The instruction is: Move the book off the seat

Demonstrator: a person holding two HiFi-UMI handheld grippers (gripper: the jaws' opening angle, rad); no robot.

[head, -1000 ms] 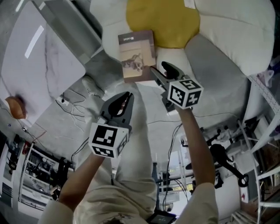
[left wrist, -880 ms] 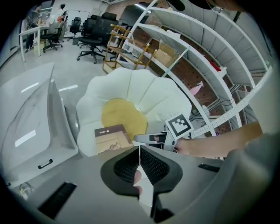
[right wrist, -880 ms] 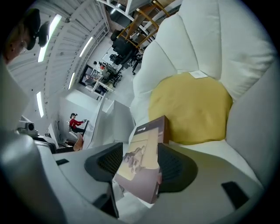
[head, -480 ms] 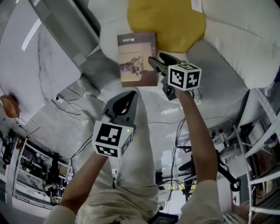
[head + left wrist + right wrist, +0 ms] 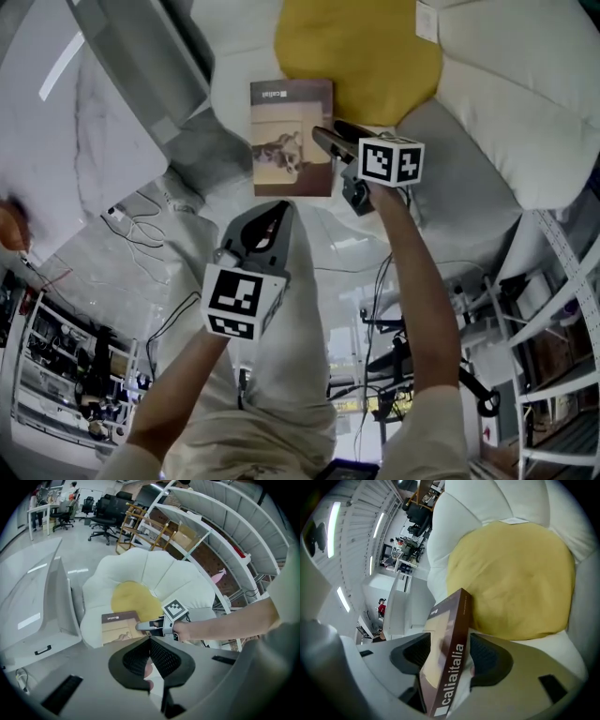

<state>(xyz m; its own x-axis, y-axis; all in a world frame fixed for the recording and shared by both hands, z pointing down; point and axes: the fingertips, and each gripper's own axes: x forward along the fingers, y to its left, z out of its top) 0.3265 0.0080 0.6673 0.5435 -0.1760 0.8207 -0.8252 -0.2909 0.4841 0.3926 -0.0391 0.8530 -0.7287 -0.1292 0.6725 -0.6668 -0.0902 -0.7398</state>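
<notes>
A brown and cream book [image 5: 286, 141] rests at the front edge of a white flower-shaped seat [image 5: 487, 84] with a yellow centre cushion [image 5: 361, 47]. My right gripper [image 5: 328, 139] is shut on the book's right edge. In the right gripper view the book [image 5: 450, 667] stands spine-up between the jaws, in front of the yellow cushion [image 5: 515, 578]. My left gripper [image 5: 277, 216] hovers below the book over the person's leg, shut with nothing in it. The left gripper view shows its jaws [image 5: 150, 641] meeting, with the book [image 5: 119, 627] and the right gripper [image 5: 147, 626] beyond.
A pale grey cabinet [image 5: 103, 122] stands left of the seat, with cables [image 5: 141, 220] on the floor beside it. White shelving [image 5: 562, 281] rises at the right. Shelves [image 5: 211, 522] and office chairs [image 5: 103, 522] stand behind the seat.
My right gripper has pushed further onto the book's right edge and shut on it. The left gripper has stayed roughly where it was.
</notes>
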